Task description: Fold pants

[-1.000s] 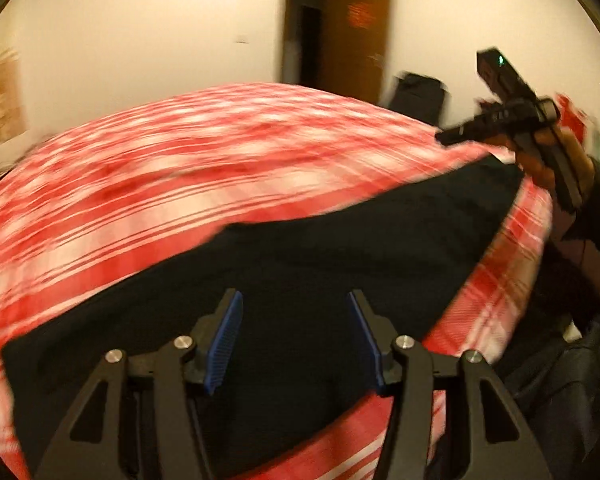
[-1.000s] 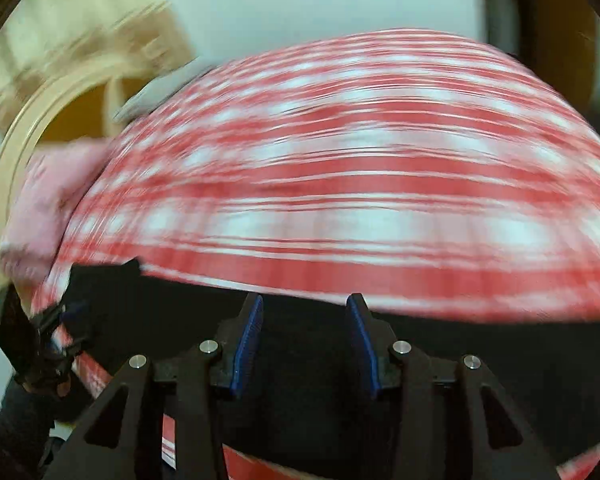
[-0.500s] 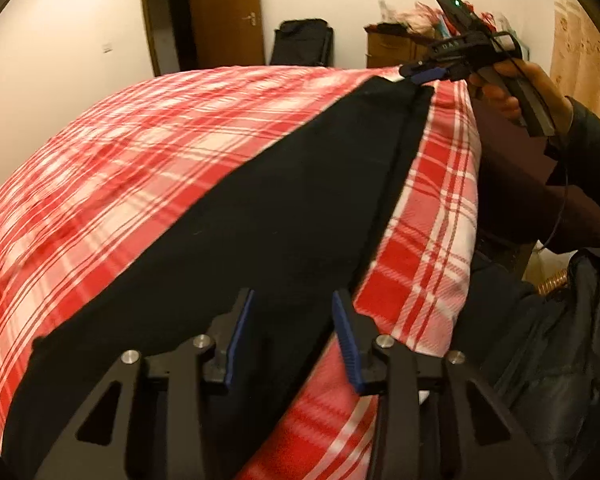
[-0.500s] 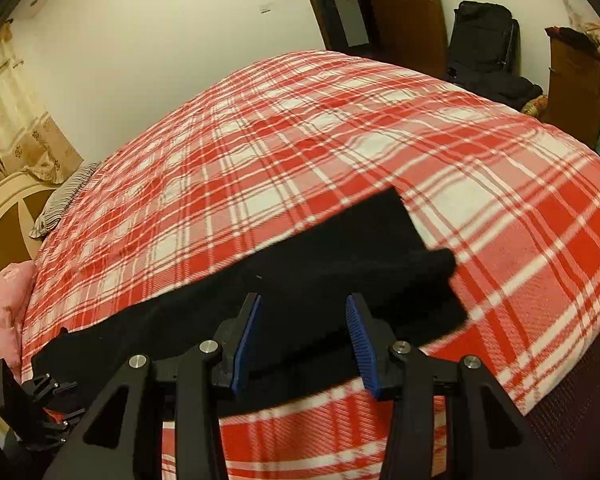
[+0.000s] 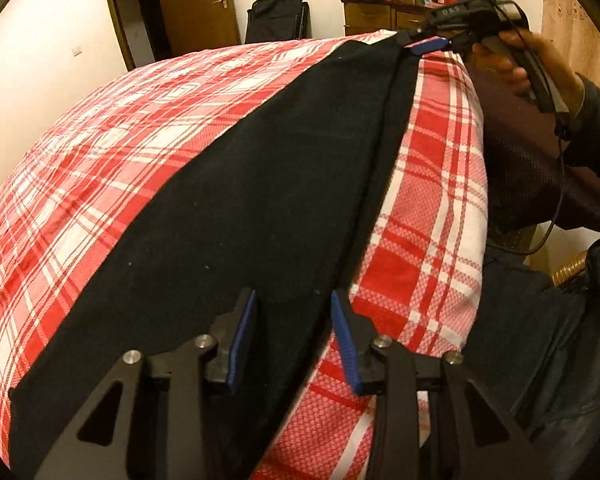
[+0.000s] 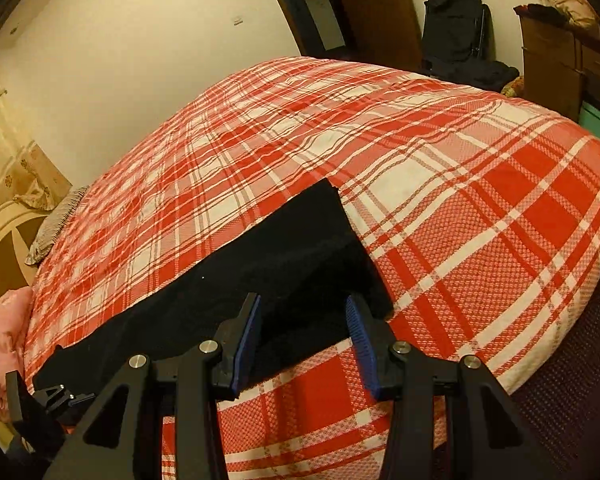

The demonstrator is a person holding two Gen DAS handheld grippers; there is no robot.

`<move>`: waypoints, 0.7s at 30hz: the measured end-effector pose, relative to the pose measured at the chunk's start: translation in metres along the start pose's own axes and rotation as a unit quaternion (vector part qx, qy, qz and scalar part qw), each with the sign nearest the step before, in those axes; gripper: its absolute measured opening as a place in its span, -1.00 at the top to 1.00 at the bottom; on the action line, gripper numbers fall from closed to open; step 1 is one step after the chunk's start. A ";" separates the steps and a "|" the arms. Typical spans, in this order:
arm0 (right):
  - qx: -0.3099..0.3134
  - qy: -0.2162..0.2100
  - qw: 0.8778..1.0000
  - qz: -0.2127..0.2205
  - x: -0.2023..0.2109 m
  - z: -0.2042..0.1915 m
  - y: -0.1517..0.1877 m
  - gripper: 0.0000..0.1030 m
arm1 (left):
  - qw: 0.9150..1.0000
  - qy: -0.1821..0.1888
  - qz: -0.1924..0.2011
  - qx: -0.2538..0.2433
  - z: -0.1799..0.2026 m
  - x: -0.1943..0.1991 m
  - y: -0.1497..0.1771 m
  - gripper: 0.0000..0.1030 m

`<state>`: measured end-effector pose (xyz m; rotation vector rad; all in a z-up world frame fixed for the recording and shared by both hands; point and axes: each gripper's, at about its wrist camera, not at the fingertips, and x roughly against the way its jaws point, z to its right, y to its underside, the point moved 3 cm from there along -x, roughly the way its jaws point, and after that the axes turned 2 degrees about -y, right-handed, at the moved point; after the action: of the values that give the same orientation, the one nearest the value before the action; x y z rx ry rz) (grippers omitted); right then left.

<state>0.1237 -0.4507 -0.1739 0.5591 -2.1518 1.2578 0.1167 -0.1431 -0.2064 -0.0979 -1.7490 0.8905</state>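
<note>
Black pants laid lengthwise on a plaid bed, one hand-held gripper at each end.
The red-and-white plaid bed (image 6: 480, 184) carries the long black fabric pants (image 5: 260, 200) along its near edge. The left hand-held gripper (image 5: 294, 334), jaws just closing, straddles fabric unclamped; the right hand-held gripper (image 6: 306, 338) stands apart above the other end.

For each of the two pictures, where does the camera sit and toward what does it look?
Left wrist view: on the left hand-held gripper, looking along the black pants toward the door; the person's right hand and right hand-held gripper show.
Right wrist view: on the right hand-held gripper, over the pants' end, facing the headboard side.
Both share the pants and plaid bed cover.
</note>
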 end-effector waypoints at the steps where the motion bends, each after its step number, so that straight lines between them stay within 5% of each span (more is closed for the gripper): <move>1: 0.000 -0.001 1.000 0.002 0.000 0.000 0.000 0.11 | 1.000 -0.001 -0.001 0.000 0.000 0.000 0.000 0.32; 5: -0.010 -0.010 1.000 0.012 0.002 0.001 -0.002 0.11 | 1.000 -0.003 -0.004 0.003 0.000 -0.001 -0.001 0.44; 8: -0.023 -0.011 0.999 0.023 0.006 0.005 -0.005 0.11 | 1.000 -0.010 -0.003 0.001 -0.001 -0.003 -0.005 0.76; 18: -0.059 -0.012 0.998 0.029 0.002 0.027 -0.018 0.12 | 1.000 -0.015 0.001 -0.017 0.008 -0.003 -0.005 0.89; 21: -0.065 -0.023 0.997 0.025 -0.005 0.029 -0.025 0.55 | 1.000 -0.002 0.008 0.003 -0.002 0.000 -0.009 0.92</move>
<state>0.1344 -0.4874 -0.1726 0.4865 -2.2793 1.1305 0.1213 -0.1482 -0.2005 -0.1063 -1.7511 0.9092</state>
